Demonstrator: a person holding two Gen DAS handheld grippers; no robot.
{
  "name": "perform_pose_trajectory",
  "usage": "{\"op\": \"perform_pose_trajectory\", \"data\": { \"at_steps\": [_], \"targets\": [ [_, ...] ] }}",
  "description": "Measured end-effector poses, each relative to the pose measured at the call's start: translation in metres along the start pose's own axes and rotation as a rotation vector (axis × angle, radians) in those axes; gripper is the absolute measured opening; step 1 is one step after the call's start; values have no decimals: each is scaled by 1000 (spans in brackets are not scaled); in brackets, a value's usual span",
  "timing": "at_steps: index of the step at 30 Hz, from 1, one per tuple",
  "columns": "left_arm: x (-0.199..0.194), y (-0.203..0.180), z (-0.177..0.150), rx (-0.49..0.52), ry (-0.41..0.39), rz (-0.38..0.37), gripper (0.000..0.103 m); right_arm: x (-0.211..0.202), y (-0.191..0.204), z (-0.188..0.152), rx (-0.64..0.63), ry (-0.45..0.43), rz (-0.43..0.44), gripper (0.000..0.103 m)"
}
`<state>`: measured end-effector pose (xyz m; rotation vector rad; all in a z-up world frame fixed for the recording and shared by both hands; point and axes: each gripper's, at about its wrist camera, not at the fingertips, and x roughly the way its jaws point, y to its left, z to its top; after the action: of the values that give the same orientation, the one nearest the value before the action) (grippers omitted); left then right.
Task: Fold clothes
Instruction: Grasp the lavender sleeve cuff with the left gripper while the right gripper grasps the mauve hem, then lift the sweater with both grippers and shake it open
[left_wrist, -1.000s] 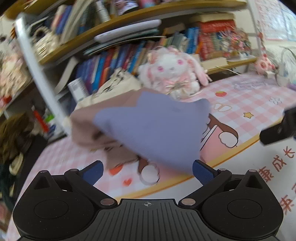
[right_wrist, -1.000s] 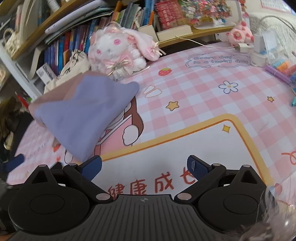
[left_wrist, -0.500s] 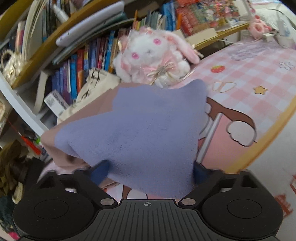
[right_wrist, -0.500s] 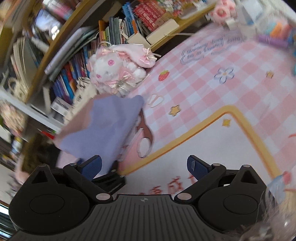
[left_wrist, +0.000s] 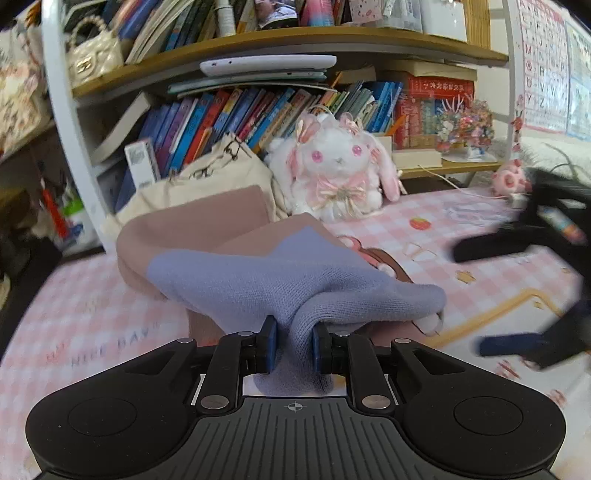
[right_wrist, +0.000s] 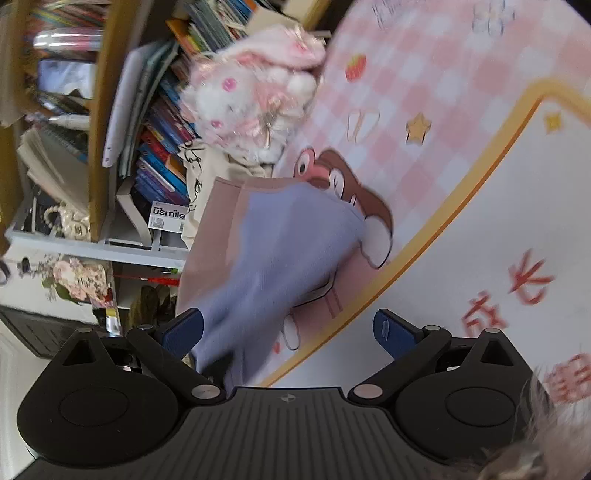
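Now left gripper (left_wrist: 291, 347) clamped on bunched lilac-and-pink garment (left_wrist: 280, 280) at lower centre; right gripper (right_wrist: 288, 328) spread wide, holding nothing. Could slip free: thin pinch, bulk hanging.

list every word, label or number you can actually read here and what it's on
"usmile": white box on the lower shelf, beside the books.
"NICE DAY": pink checked desk mat, left of the held garment.
Alphabet letters, including "A", "M", "Y", "Z": wall chart at the far right.
Red Chinese characters on the mat's white panel: too blurred to read.
Book spines and the red box: too small to read.
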<state>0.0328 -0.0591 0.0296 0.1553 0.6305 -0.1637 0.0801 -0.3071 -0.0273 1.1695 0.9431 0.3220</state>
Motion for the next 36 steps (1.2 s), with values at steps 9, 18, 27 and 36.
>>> {"op": "perform_pose_trajectory", "data": {
  "at_steps": [9,18,27,36],
  "targets": [
    [-25,13,-28,-9,53,-31,17,29,-1,-12,19,21,-108,57],
    [-21,24,-48,9,122,-38,17,33,9,-18,-141,55,-175,13],
    [-32,28,-51,-10,96,-20,17,32,-5,-19,-11,84,-159,28],
    [-41,36,-62,-85,100,-5,17,31,5,-18,-57,131,-131,13]
  ]
}}
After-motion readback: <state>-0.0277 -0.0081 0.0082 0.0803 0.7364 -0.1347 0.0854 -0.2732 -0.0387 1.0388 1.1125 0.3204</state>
